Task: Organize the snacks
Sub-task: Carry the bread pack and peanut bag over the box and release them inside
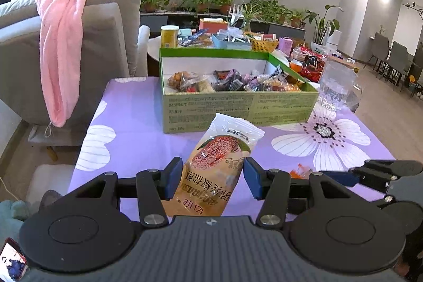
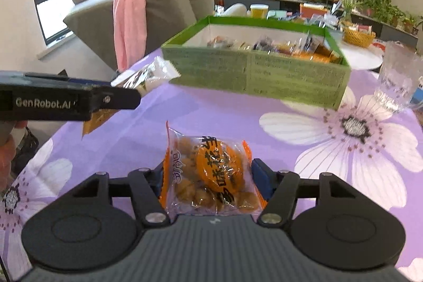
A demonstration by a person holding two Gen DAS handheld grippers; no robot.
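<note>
The left gripper point(image 1: 212, 177) clamped a long, glossy plastic bread packet point(image 1: 211, 165) between its blue pads, the crimped clear end pointing toward the green cardboard box point(image 1: 238, 107). The right gripper point(image 2: 208, 179) was closed on a crinkly transparent pouch of orange-brown peanuts point(image 2: 211, 173), its edges sealed in orange. Both packets were held in front of the box, over the lilac tablecloth point(image 1: 137, 123) printed with big white flowers. The box was rectangular and shallow, white inside with fine print on its outer wall, and held a jumble of small wrapped snacks point(image 1: 230, 82) along its bottom. Just right of the box stood a ribbed clear glass tumbler point(image 1: 335, 86). Behind the box sat a yellow woven basket point(image 1: 264, 44), and to its left a soft pink towel point(image 1: 62, 44) draped over a grey fabric armchair point(image 1: 111, 31).
</note>
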